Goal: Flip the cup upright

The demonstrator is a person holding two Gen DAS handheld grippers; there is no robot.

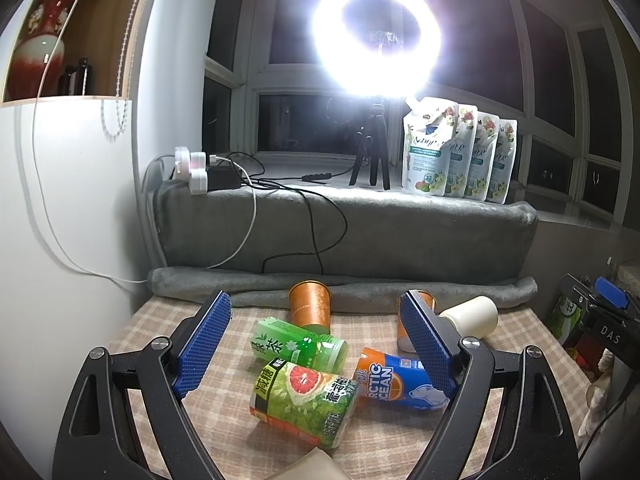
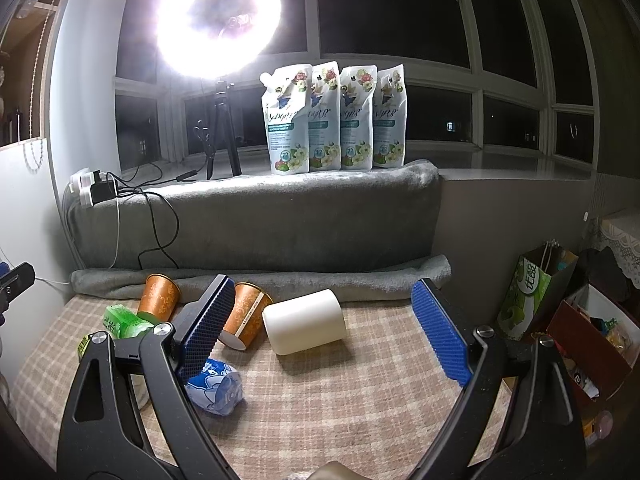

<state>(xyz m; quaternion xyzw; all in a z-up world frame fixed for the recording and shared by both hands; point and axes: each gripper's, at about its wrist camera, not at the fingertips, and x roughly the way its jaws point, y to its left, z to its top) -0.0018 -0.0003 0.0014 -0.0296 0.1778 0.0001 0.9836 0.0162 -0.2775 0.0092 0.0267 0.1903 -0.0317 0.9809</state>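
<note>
A smooth cream cylindrical cup (image 2: 305, 321) lies on its side on the checked woven tablecloth (image 2: 360, 400), near two orange patterned paper cups (image 2: 245, 316) and glossy printed drink cans (image 1: 304, 398). The left gripper (image 1: 316, 344) and right gripper (image 2: 340, 332), each with ridged blue pads (image 2: 440, 336), hover with jaws spread wide, holding nothing.

Ring light (image 1: 377, 38) w/ four detergent pouches (image 2: 334, 118) on the sill.
</note>
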